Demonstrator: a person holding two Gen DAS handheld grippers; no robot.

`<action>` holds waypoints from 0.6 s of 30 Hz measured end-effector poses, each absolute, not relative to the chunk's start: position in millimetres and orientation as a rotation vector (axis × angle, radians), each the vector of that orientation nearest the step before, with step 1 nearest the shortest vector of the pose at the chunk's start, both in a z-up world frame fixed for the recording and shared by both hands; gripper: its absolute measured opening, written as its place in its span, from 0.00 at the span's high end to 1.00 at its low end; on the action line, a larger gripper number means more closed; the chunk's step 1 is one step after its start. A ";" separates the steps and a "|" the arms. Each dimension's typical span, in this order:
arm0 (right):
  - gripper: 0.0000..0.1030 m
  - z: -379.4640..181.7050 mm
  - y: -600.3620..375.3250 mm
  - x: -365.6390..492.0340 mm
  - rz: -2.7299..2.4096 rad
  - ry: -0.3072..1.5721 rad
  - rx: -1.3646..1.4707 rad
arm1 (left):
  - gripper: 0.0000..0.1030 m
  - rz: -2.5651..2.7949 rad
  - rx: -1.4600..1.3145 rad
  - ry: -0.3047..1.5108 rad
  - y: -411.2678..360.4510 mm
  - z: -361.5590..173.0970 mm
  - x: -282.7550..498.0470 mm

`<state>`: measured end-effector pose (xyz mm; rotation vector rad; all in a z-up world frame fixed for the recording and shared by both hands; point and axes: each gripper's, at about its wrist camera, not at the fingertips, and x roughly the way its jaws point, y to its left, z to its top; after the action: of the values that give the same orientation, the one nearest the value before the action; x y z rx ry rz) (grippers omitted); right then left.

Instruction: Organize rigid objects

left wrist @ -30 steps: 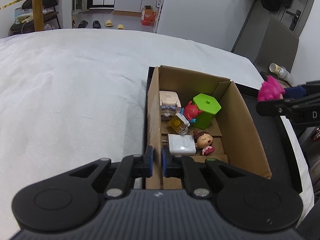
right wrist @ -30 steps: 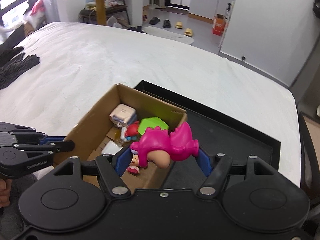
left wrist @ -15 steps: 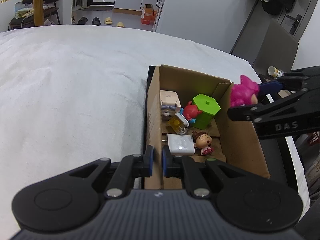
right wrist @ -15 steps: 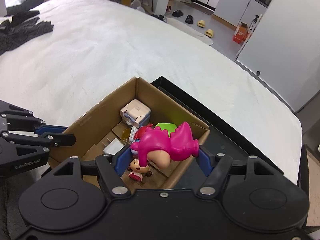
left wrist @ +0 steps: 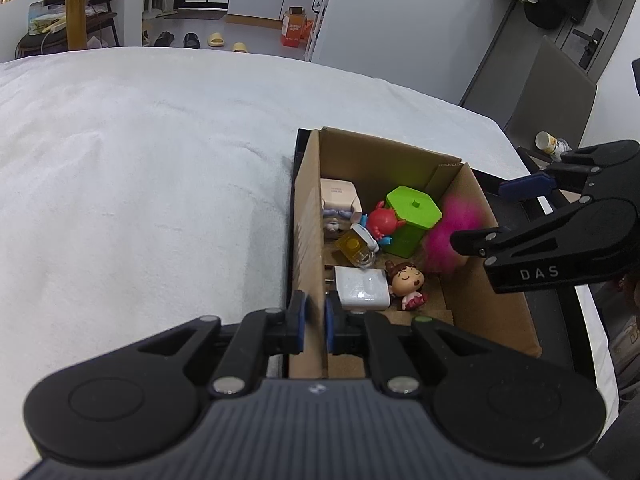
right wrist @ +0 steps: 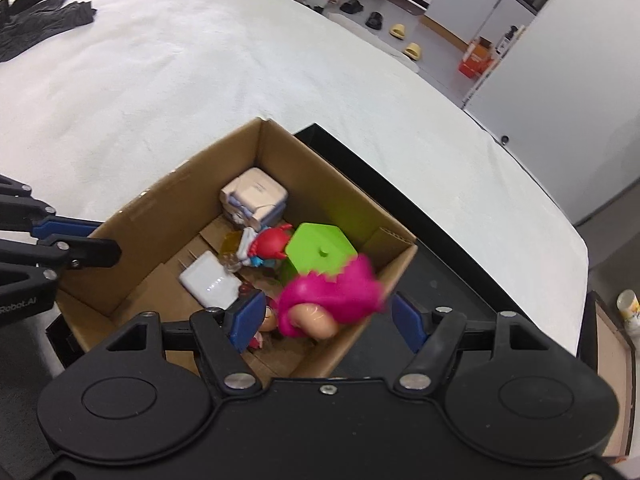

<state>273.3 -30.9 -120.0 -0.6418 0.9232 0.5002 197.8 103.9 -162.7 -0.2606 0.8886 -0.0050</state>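
Now I see my left claw (left wrist: 313, 322) clenched on the near wall of the cardboard box (left wrist: 310, 216), one blue pad on each side of the wall. My right claw (right wrist: 326, 316) is spread wide, its pads clear of the pink toy (right wrist: 330, 298), which shows blurred between them over the box's right side. From the left wrist view the same toy (left wrist: 450, 236) is a pink smear just inside the right wall, beside the green hexagonal container (left wrist: 412, 214). Inside the box lie a white charger (left wrist: 362, 288), a small doll figure (left wrist: 408, 280), a red crab toy (left wrist: 382, 222), an amber bottle (left wrist: 354, 248) and a pale boxy item (left wrist: 338, 196) whose print is too small to read. The right claw's arm reads "DAS"; the left claw's arm shows "Robot.AI", cut off at the edge. The box sits in a black tray (right wrist: 440, 264) on the white bed (left wrist: 140, 180).
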 end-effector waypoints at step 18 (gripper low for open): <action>0.33 -99.7 -70.0 265.9 0.487 0.931 -0.476 | 0.91 -0.002 -0.246 0.894 103.2 -164.4 198.8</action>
<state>265.9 -70.0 -99.7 -0.4765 0.9315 0.4866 198.8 103.2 -164.4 -0.2455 0.8944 -0.0023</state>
